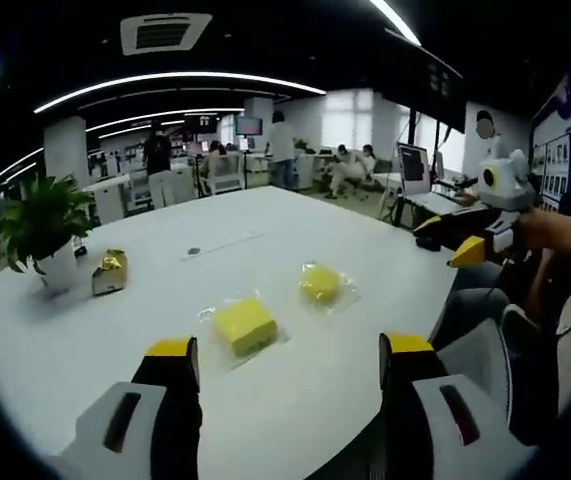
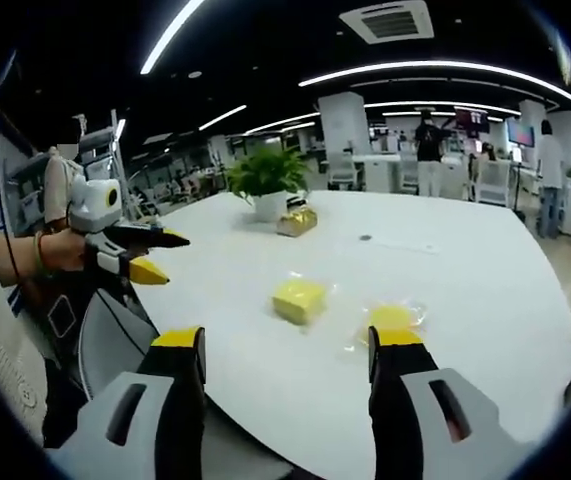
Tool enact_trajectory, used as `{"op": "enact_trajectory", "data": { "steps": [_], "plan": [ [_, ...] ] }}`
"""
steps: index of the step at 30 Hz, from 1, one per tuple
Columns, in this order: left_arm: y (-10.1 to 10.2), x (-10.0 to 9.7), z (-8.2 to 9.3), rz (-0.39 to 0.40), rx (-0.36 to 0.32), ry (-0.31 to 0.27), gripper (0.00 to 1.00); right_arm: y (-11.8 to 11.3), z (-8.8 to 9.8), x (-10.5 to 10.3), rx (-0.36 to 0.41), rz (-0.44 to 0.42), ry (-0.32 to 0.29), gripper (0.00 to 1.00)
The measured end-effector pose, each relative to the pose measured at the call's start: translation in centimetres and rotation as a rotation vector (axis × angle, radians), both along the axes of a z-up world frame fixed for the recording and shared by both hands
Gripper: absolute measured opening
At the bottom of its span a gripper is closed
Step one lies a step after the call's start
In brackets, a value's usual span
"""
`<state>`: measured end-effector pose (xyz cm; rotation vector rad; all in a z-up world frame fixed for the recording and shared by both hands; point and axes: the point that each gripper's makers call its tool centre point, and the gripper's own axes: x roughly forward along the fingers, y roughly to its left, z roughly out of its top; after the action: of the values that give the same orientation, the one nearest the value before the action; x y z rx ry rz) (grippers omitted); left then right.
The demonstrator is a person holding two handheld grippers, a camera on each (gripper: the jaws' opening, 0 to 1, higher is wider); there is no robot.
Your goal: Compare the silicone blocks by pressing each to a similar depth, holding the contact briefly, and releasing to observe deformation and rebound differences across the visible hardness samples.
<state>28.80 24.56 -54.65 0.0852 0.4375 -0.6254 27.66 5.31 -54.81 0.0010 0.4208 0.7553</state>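
A large white desk (image 1: 265,240) carries two yellow silicone blocks, each lying on its own clear plastic wrapper. In the left gripper view the square block (image 1: 244,326) lies near the desk's near edge, just beyond and between the jaws of the left claw (image 1: 290,360), which stands open and holds nothing, clear of the desk surface. The round block (image 1: 320,283) lies beside it to the right and a little farther off; the two blocks are apart, not touching. At the far left of the desk stand a potted plant (image 1: 43,225) in a white pot and, just to its right, a small gold-wrapped item (image 1: 110,271). The right claw (image 1: 450,240) enters this view from the right, held by a person's hand off the desk's right edge, its yellow-tipped jaws parted and empty. In the right gripper view the right claw (image 2: 285,355) rises from the bottom, open and empty, above the desk's near edge; the square block (image 2: 299,299) sits between its jaws farther out and the round block (image 2: 393,318) sits just above the right jaw's tip. The left claw (image 2: 155,255) shows at the left, held in a hand (image 2: 60,250), jaws parted, off the desk's edge. Neither claw touches a block. People and office desks stand far behind.
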Motion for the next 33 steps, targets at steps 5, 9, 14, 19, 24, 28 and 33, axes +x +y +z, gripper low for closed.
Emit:
{"op": "enact_trajectory", "data": {
  "steps": [5,9,14,19,24,28,33],
  "plan": [
    [0.2,-0.1,0.6,-0.061,-0.009,-0.006,0.75,0.9,0.7,0.2,-0.002,-0.056,-0.020,0.61],
    [-0.1,-0.2,0.7,-0.102,-0.011,-0.012,0.74,1.5,0.7,0.4,-0.001,-0.081,-0.024,0.61],
    [-0.1,0.0,0.5,-0.104,-0.013,-0.005,0.75,1.4,0.3,0.2,-0.024,-0.073,-0.010,0.62],
    [-0.3,0.5,0.0,-0.085,-0.011,-0.025,0.75,0.8,-0.5,0.8,-0.023,-0.064,-0.015,0.62],
    [0.3,0.9,-0.3,-0.046,-0.019,-0.035,0.75,0.3,-0.7,1.2,-0.030,-0.052,-0.033,0.62],
    [0.7,1.0,-0.4,-0.026,-0.017,-0.037,0.75,0.1,-1.2,1.5,-0.022,-0.054,-0.035,0.62],
    [1.5,1.0,-0.7,-0.007,0.006,-0.038,0.74,0.2,-2.1,1.6,-0.027,-0.046,-0.022,0.62]
  ]
}}
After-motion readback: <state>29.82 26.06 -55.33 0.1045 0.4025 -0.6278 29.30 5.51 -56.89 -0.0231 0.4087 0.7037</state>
